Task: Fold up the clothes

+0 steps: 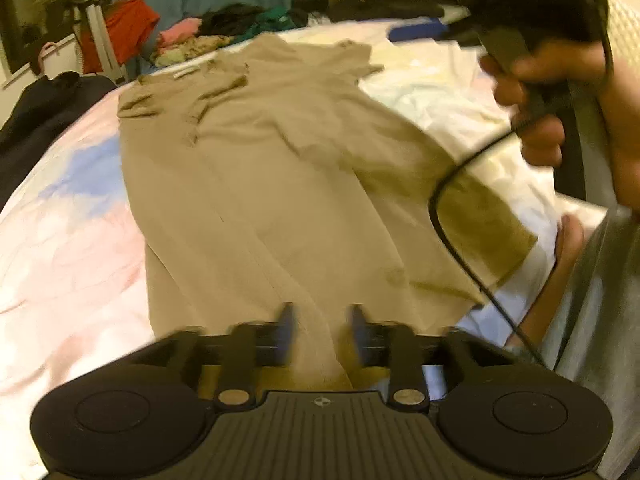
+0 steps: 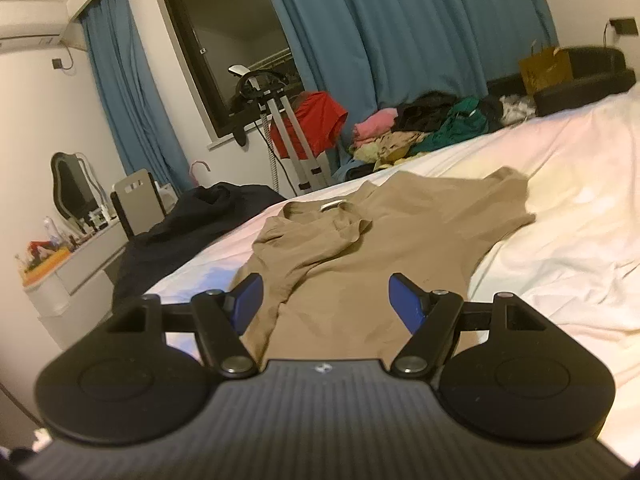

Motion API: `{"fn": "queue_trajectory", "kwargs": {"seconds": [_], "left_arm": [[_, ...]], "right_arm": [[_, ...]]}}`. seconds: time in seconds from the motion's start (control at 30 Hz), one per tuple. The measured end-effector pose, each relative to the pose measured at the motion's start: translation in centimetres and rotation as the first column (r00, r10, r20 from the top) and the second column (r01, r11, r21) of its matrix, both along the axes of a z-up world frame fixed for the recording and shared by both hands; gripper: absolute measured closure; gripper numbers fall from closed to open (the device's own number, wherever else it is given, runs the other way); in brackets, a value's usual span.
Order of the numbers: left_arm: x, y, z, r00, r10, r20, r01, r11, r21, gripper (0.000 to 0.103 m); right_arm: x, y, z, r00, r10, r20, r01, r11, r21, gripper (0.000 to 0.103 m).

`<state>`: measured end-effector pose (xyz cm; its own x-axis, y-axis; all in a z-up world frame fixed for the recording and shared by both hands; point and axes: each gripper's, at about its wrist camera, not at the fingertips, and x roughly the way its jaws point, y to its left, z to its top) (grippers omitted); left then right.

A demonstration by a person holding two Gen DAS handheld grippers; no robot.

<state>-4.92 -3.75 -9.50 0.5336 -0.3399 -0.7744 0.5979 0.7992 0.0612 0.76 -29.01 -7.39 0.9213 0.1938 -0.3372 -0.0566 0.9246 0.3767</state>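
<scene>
Flanking tan shirt (image 2: 360, 248): clothes heap (image 2: 420, 128), black garment (image 2: 192, 224)

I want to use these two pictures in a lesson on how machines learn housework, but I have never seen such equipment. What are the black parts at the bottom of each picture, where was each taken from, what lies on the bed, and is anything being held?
There is no robot here. A person holds a hand tool in each hand, each with two blue-padded fingers and a wide-angle camera looking forward along them. The black shapes at the bottom are the tools themselves.

One picture comes from the left gripper, low over the cloth. At its right edge you see the person's hand holding the other tool by its handle. The other picture comes from the right gripper, held higher.

On the bed lies a tan shirt, spread fairly flat, its collar at the far end. More clothes are piled at the far edge.

Nothing is held: both grippers are open, with no cloth pinched.
</scene>
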Motion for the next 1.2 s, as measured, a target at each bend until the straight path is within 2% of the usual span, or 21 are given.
{"fn": "queue_trajectory", "kwargs": {"seconds": [0.07, 0.1, 0.23, 0.27, 0.33, 0.43, 0.53, 0.6, 0.63, 0.67, 0.7, 0.73, 0.83, 0.93, 1.03, 1.13, 1.2], "left_arm": [[0.2, 0.4, 1.4, 0.999, 0.033, 0.043, -0.032, 0.999, -0.025, 0.023], [0.5, 0.5, 2.1, 0.997, 0.051, 0.064, -0.048, 0.998, -0.039, 0.019], [2.1, 0.6, 5.4, 0.981, 0.121, 0.151, -0.105, 0.989, -0.108, 0.012], [2.7, 0.4, 6.3, 0.974, 0.137, 0.181, -0.114, 0.985, -0.129, 0.008], [4.0, -0.2, 7.9, 0.957, 0.164, 0.241, -0.124, 0.977, -0.172, 0.006], [5.8, -1.3, 9.3, 0.929, 0.188, 0.318, -0.129, 0.972, -0.197, 0.003], [7.3, -1.8, 9.1, 0.925, 0.219, 0.31, -0.147, 0.96, -0.24, 0.003], [7.8, -1.6, 8.1, 0.923, 0.248, 0.294, -0.17, 0.949, -0.267, 0.003], [8.0, -1.4, 7.4, 0.921, 0.26, 0.289, -0.181, 0.944, -0.274, 0.003], [8.0, -1.2, 6.6, 0.921, 0.268, 0.283, -0.189, 0.942, -0.277, 0.003], [8.0, -0.9, 5.9, 0.922, 0.273, 0.276, -0.196, 0.941, -0.274, 0.003], [8.1, -0.7, 5.3, 0.923, 0.278, 0.266, -0.206, 0.941, -0.269, 0.003], [8.7, 0.0, 3.7, 0.923, 0.295, 0.247, -0.235, 0.941, -0.244, 0.002], [9.7, 0.8, 2.6, 0.912, 0.332, 0.241, -0.277, 0.931, -0.236, 0.001], [10.7, 1.3, 1.6, 0.904, 0.368, 0.218, -0.315, 0.918, -0.242, 0.001], [11.7, 1.3, 0.8, 0.903, 0.379, 0.204, -0.33, 0.914, -0.237, 0.001], [12.3, 1.0, 0.6, 0.907, 0.364, 0.211, -0.317, 0.92, -0.229, 0.001]], "right_arm": [[-0.5, -0.2, 0.3, 1.0, 0.001, 0.011, -0.001, 1.0, -0.004, 0.03], [-0.7, -0.3, 0.5, 1.0, 0.002, 0.02, -0.002, 1.0, -0.005, 0.03], [-1.7, -0.4, 1.5, 0.998, -0.013, 0.064, 0.015, 1.0, -0.028, 0.03], [-1.9, -0.4, 1.7, 0.997, -0.023, 0.072, 0.026, 0.999, -0.039, 0.03], [-2.4, -0.4, 2.0, 0.995, -0.042, 0.09, 0.047, 0.997, -0.063, 0.03], [-2.9, -0.4, 2.3, 0.992, -0.069, 0.11, 0.08, 0.992, -0.099, 0.03], [-2.9, -0.4, 2.3, 0.989, -0.083, 0.12, 0.098, 0.987, -0.126, 0.03], [-2.6, -0.5, 1.9, 0.991, -0.076, 0.113, 0.087, 0.991, -0.098, 0.03], [-2.4, -0.6, 1.7, 0.991, -0.073, 0.11, 0.082, 0.993, -0.084, 0.026], [-2.2, -0.7, 1.4, 0.992, -0.069, 0.106, 0.077, 0.995, -0.069, 0.015], [-2.0, -0.7, 1.2, 0.993, -0.066, 0.103, 0.072, 0.996, -0.055, 0.01], [-1.8, -0.8, 1.0, 0.993, -0.061, 0.098, 0.065, 0.997, -0.039, 0.012], [0.3, -2.4, -0.1, 0.998, -0.046, 0.043, 0.041, 0.993, 0.108, 0.012], [4.2, -5.6, -1.9, 0.996, -0.082, -0.034, 0.089, 0.945, 0.316, 0.012], [9.0, -9.6, -4.6, 0.984, -0.119, -0.129, 0.169, 0.844, 0.509, 0.012], [12.5, -13.0, -8.3, 0.963, -0.176, -0.207, 0.267, 0.741, 0.616, 0.011], [14.1, -14.9, -10.4, 0.949, -0.223, -0.221, 0.314, 0.691, 0.651, 0.011]]}}
